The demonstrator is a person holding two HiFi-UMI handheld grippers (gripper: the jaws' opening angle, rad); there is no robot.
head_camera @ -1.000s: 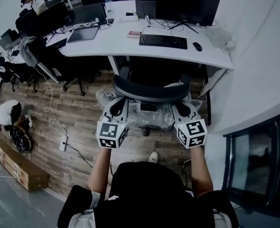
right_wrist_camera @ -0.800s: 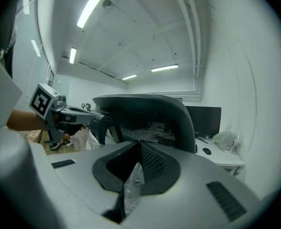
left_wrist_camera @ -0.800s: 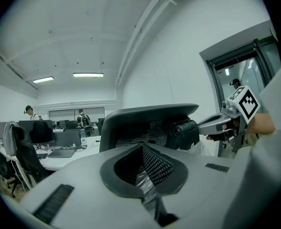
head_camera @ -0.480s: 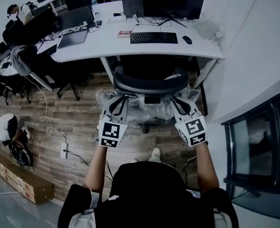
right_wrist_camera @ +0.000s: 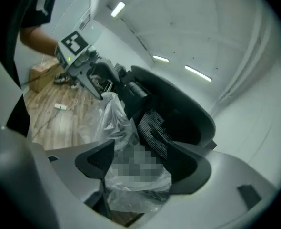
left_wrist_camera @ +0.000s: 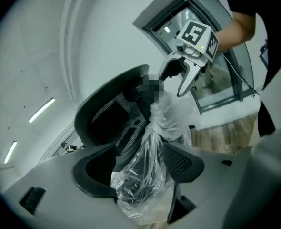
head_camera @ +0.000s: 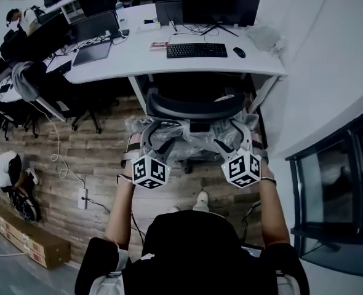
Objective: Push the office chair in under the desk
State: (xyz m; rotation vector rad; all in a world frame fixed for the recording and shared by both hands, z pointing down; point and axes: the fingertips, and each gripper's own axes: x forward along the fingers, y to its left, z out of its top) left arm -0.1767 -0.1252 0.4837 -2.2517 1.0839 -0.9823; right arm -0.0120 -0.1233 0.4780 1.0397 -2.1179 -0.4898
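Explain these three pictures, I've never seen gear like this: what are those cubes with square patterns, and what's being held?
No robot: a person holds a two-jaw gripper in each hand; the patterned cubes are part of them. One picture is from a head camera, the others from cameras on the left gripper and right gripper. The white desk carries a black keyboard and mouse. Both grippers' jaws have just been opening, each around a plastic-wrapped part of the black office chair; nothing is gripped.

Dim, cool light from ceiling strips; fisheye bending, dark vignetted corners, soft close-range focus.
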